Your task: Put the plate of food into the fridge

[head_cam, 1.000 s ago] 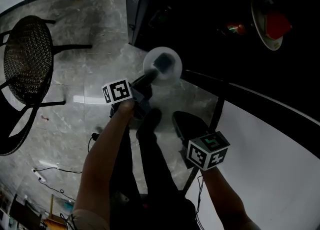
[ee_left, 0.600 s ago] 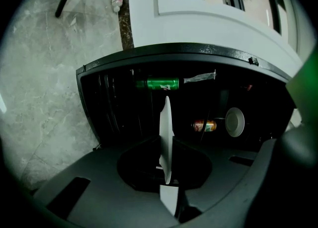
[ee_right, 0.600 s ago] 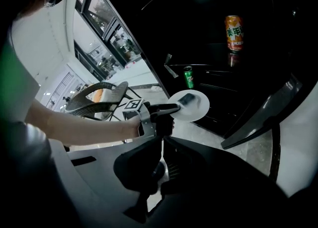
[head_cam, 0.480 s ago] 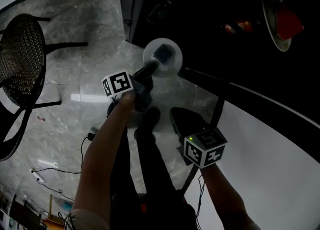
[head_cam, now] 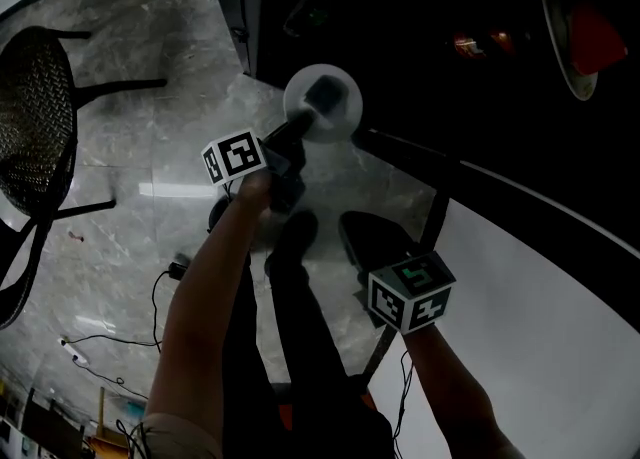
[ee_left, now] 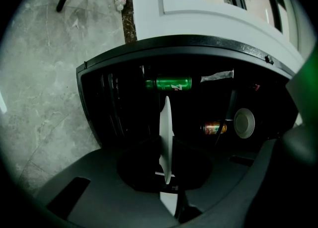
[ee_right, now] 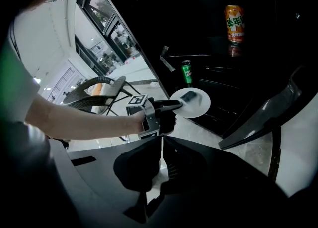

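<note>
Much of the room is grey marble floor (head_cam: 130, 147), and at its far edge stands the fridge (ee_left: 124, 108), open, its inside dark. Off to the left, well apart from the fridge, a black wicker chair (head_cam: 35, 117) sits on the floor.

A person stands just in front of the fridge with a bare arm (head_cam: 215, 287) stretched forward. The left hand-held gripper (head_cam: 300, 129) points nearly level at the open fridge, and its jaws are clamped tight on the near rim of the plate (head_cam: 322, 104). From its own camera the plate shows edge-on, pinched between the pads. The plate hangs in the air just outside the fridge, above the floor, resting on no shelf.

The right hand-held gripper (ee_right: 162, 142) is held low at the person's right side and tilts steeply down. Its jaws are pressed together with nothing between them.

Inside the fridge a green can (ee_left: 169, 83) and an orange can (ee_right: 234, 22) sit on shelves. One dark piece of food (ee_right: 189, 96) lies on the plate.
</note>
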